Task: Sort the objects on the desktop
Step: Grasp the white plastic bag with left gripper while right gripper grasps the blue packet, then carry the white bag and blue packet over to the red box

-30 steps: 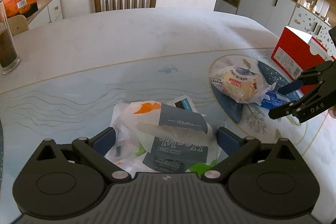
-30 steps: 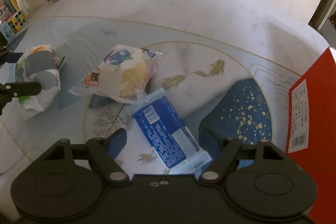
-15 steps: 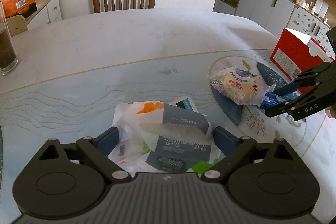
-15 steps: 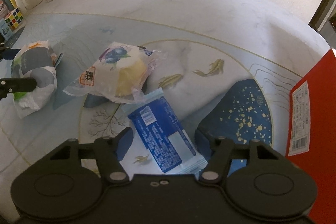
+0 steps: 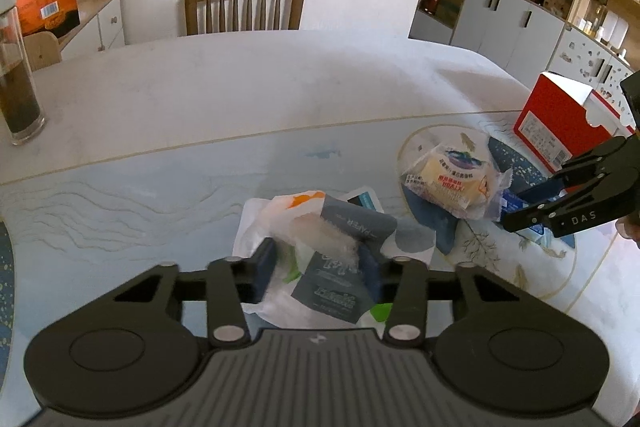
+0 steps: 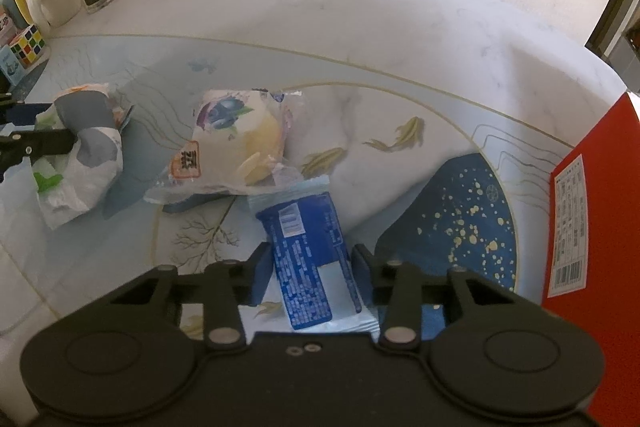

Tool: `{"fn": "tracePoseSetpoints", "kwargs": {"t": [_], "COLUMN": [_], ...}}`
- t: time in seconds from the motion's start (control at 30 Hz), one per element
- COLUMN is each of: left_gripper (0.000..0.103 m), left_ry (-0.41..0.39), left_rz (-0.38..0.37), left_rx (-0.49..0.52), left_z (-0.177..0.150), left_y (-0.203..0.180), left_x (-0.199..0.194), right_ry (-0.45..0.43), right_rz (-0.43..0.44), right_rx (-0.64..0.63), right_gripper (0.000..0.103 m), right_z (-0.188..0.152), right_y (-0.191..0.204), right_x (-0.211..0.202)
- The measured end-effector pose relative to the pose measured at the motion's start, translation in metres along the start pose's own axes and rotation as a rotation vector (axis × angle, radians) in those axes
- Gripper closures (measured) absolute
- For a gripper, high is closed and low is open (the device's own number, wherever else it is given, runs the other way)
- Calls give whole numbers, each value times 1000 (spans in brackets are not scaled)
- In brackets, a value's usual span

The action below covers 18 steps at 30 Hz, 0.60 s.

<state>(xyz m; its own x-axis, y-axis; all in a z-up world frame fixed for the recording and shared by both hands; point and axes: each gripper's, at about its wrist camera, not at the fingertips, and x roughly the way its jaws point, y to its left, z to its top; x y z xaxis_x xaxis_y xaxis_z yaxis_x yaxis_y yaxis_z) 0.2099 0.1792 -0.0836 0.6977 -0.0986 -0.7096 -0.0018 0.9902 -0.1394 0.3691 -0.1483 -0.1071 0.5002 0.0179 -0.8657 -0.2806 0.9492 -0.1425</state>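
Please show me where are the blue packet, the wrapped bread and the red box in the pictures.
blue packet [image 6: 306, 255]: right wrist view, on its printed blue face.
wrapped bread [image 6: 240, 143]: right wrist view, middle of the clear wrapper.
red box [image 5: 556, 119]: left wrist view, on its red side wall.

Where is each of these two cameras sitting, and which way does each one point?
Left wrist: rides the left gripper, looking forward across the table at the tissue pack between its fingers; the right gripper shows at right.
Right wrist: rides the right gripper, looking at the blue packet it closes on.
Both show the bread bag, red box and chair.
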Motion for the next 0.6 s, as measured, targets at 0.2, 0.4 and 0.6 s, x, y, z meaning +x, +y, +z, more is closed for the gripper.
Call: {"fn": "tracePoseSetpoints", "kwargs": {"t": [0.2, 0.4, 0.6], "left_gripper": [84, 93, 94], "left_ry": [-9, -19, -27], "left_rz": [23, 44, 48], "left_rx": [-16, -32, -49], "left_z": [0, -1, -3], "left_y": [1, 2, 3], "left_x": [-4, -10, -20], "right_ry": [-13, -22, -38], "right_rz": [-4, -15, -13], "right_rx": [5, 11, 15], "right_gripper": [66, 67, 67], "right_z": [-3, -8, -12], "right_y": [0, -1, -3], "right_x": [-8, -16, -29]}}
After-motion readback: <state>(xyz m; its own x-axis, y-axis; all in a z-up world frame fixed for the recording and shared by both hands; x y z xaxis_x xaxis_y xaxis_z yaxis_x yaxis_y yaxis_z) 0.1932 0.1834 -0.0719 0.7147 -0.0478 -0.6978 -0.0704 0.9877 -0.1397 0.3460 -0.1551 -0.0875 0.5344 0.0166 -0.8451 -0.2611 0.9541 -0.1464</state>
